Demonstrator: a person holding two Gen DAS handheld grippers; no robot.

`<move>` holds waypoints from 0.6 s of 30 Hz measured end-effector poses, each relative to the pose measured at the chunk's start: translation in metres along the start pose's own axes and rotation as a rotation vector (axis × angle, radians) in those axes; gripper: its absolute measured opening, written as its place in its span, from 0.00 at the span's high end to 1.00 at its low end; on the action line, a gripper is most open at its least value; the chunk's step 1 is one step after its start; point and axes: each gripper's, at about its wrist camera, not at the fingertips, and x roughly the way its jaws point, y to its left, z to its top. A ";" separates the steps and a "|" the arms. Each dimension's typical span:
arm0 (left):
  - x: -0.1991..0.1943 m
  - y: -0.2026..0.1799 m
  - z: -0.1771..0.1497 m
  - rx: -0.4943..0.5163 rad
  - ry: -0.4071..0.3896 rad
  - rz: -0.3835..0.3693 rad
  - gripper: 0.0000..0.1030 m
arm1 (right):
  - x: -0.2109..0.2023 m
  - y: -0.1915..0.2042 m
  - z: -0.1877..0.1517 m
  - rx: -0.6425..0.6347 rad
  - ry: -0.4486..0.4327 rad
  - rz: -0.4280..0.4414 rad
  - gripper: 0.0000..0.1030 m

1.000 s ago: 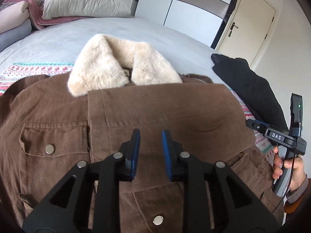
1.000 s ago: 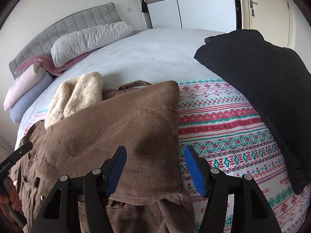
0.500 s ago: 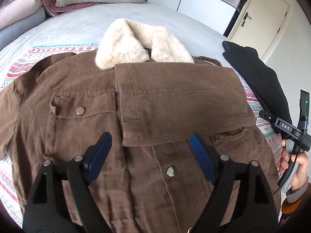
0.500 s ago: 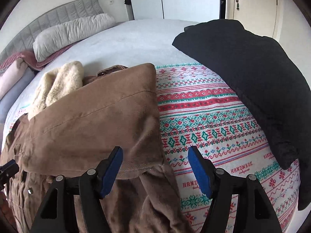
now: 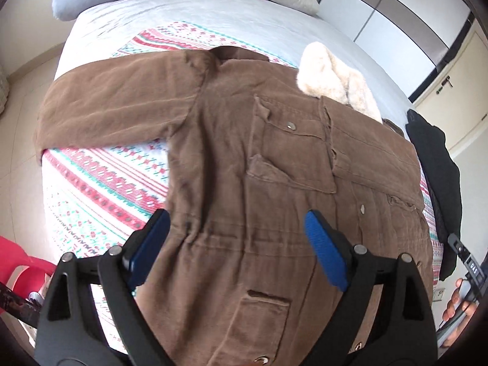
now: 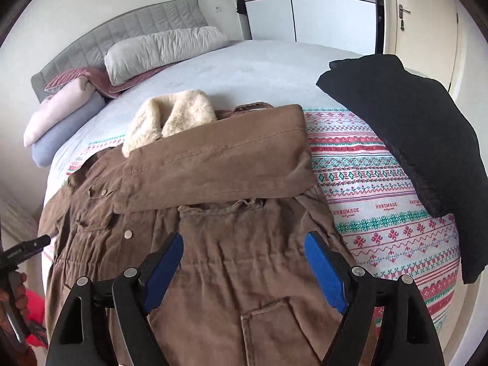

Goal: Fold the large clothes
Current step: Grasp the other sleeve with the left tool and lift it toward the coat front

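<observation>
A brown jacket [image 5: 250, 164] with a cream fur collar [image 5: 332, 82] lies flat, front up, on the bed. Its right sleeve [image 6: 219, 164] is folded across the chest. Its left sleeve [image 5: 116, 103] stretches out to the side over the patterned blanket. My left gripper [image 5: 238, 244] is open and empty above the jacket's waist. My right gripper [image 6: 244, 262] is open and empty above the jacket's lower front, below the folded sleeve. The jacket [image 6: 198, 244] and collar [image 6: 170, 116] also show in the right wrist view.
A patterned red, green and white blanket [image 6: 366, 189] lies under the jacket on the grey bed [image 6: 250, 70]. A black garment [image 6: 408, 140] lies at the right. Pillows [image 6: 158, 48] and folded blankets are at the headboard. A red chair [image 5: 21, 271] stands by the bed's left side.
My left gripper opened, let go of the folded sleeve, then pulled back and swung left toward the outstretched sleeve. My right gripper pulled back from the sleeve's fold toward the jacket's hem.
</observation>
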 end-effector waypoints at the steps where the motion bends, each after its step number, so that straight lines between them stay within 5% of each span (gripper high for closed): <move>1: 0.000 0.013 0.000 -0.029 -0.007 0.011 0.12 | 0.001 0.003 -0.004 -0.009 0.005 0.002 0.19; 6: 0.010 0.085 0.005 -0.226 -0.048 -0.014 0.12 | 0.018 0.009 -0.021 -0.011 0.056 0.022 0.19; 11: 0.035 0.153 0.010 -0.524 -0.054 -0.160 0.13 | 0.031 0.008 -0.027 -0.007 0.094 0.022 0.19; 18: 0.057 0.182 0.030 -0.630 -0.143 -0.240 0.28 | 0.045 0.004 -0.029 0.010 0.118 0.010 0.19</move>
